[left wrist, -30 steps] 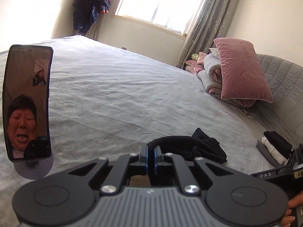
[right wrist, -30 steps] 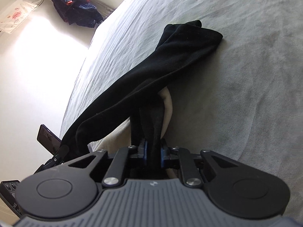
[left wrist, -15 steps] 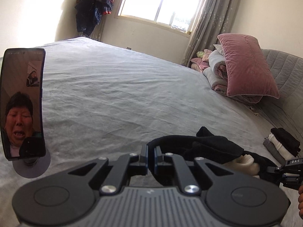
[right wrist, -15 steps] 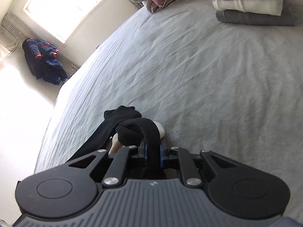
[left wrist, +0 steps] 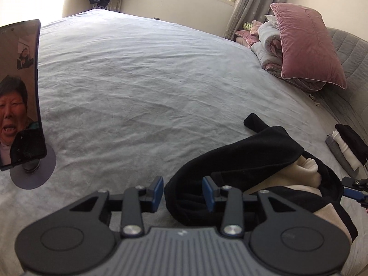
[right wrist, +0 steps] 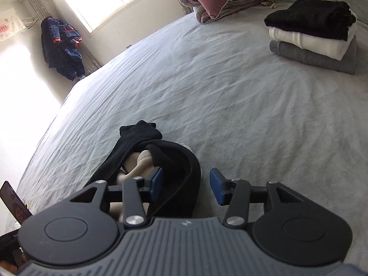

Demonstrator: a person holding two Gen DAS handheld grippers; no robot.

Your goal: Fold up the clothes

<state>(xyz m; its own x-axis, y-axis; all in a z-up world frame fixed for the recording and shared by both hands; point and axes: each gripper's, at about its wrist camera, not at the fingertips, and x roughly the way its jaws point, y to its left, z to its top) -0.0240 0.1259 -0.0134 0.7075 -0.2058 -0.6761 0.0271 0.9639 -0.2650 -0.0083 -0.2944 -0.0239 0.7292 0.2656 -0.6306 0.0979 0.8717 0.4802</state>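
A black garment with a cream lining (left wrist: 241,168) lies bunched in a fold on the grey bed (left wrist: 138,80). My left gripper (left wrist: 183,192) sits low over the garment's near end. Its jaws are opening; black cloth lies between the blue pads, which do not press on it. In the right wrist view the same garment (right wrist: 161,158) runs away to the left. My right gripper (right wrist: 186,186) is also opening, with a fold of cloth loose by its left pad and bare sheet by the right pad. Part of the right gripper (left wrist: 354,188) shows at the left view's edge.
A stack of folded clothes, black on white on grey (right wrist: 312,34), sits at the far right of the bed. A phone on a round stand (left wrist: 20,96) stands at the left. Pink pillow and rolled bedding (left wrist: 306,46) lie by the headboard. A jacket (right wrist: 62,46) hangs on the wall.
Both grippers were shut on the black garment and have now opened off it. The right gripper swung round, from along the garment to across the bed. The garment now rests folded.
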